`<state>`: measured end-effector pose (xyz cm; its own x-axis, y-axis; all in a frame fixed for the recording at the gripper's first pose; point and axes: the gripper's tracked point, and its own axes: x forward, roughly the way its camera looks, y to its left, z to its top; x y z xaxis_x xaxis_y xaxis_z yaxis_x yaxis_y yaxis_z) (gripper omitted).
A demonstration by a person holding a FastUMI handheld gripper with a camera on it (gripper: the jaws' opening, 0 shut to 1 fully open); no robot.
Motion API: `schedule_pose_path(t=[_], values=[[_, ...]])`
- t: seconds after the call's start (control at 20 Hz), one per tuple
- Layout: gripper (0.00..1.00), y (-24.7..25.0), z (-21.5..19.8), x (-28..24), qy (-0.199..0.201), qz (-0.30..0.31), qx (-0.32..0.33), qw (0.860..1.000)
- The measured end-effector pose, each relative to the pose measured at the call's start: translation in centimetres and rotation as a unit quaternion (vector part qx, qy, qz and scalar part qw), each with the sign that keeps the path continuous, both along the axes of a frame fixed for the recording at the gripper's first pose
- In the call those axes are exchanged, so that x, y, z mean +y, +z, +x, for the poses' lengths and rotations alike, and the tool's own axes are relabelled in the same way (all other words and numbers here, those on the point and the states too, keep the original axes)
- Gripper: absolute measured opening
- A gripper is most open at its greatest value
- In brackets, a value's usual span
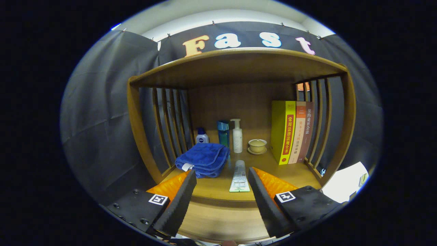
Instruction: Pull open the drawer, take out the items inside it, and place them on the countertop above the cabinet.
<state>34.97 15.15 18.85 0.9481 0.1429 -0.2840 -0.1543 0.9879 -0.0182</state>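
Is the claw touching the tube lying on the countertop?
Apart. The gripper view shows the claw open, with the tube lying between its fingers and bare countertop visible on both sides of the tube.

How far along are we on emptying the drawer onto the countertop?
Done: a tube and a folded blue towel lie on the countertop; I can't confirm they came from the drawer. In hand: nothing; the gripper is open, fingers apart, the tube just ahead between them. Left: unclear, since the drawer's contents can't be judged here.
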Motion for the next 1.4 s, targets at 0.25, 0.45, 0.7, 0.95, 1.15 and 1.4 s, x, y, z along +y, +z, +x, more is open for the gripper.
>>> schedule_pose_path(t=[0.25, 0.45, 0.7, 0.95, 1.15, 1.4], values=[[0.99, -2.8, -4.1, -0.3, -0.011, -0.015, -0.041, 0.999], [0.99, -5.9, -7.7, 0.6, -0.004, -0.01, -0.052, 0.999], [0.99, -10.2, -11.3, 0.3, -0.026, -0.005, -0.052, 0.998], [0.99, -10.8, -13.2, -0.7, -0.047, -0.012, -0.074, 0.996], [0.99, -12.9, -14.6, -2.4, -0.07, -0.001, -0.076, 0.995], [0.99, -15.2, -16.1, -3.3, -0.075, 0.002, -0.085, 0.994]])
